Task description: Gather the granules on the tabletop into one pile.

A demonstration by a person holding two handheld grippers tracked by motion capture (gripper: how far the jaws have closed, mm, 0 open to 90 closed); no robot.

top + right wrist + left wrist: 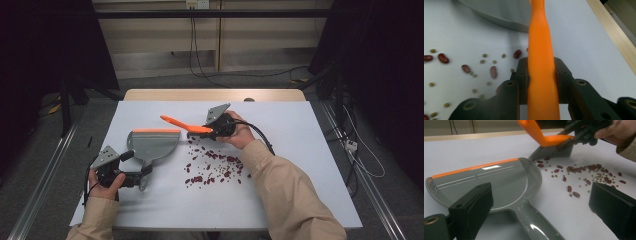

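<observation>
The right gripper [212, 129] has its 2 black jaws pressed against the sides of an orange brush handle [541, 65], which runs straight up between them in the right gripper view. In the high view the brush [186, 125] sits tilted above the white table [310, 165], its handle end raised toward the far left and its dark bristles [552, 151] down at the table surface at the far edge of a scatter of red beans [212, 167] and small green beans [599, 177]. The right hand [240, 132] wraps the gripper body from behind. The left gripper [137, 179] has its 2 jaws spread wide on either side of the grey dustpan's handle [534, 222], not squeezing it. The dustpan [152, 142] lies flat on the table just left of the beans, its orange-edged lip [474, 167] on its far side. The left hand [102, 182] holds the left gripper near the table's front-left corner.
</observation>
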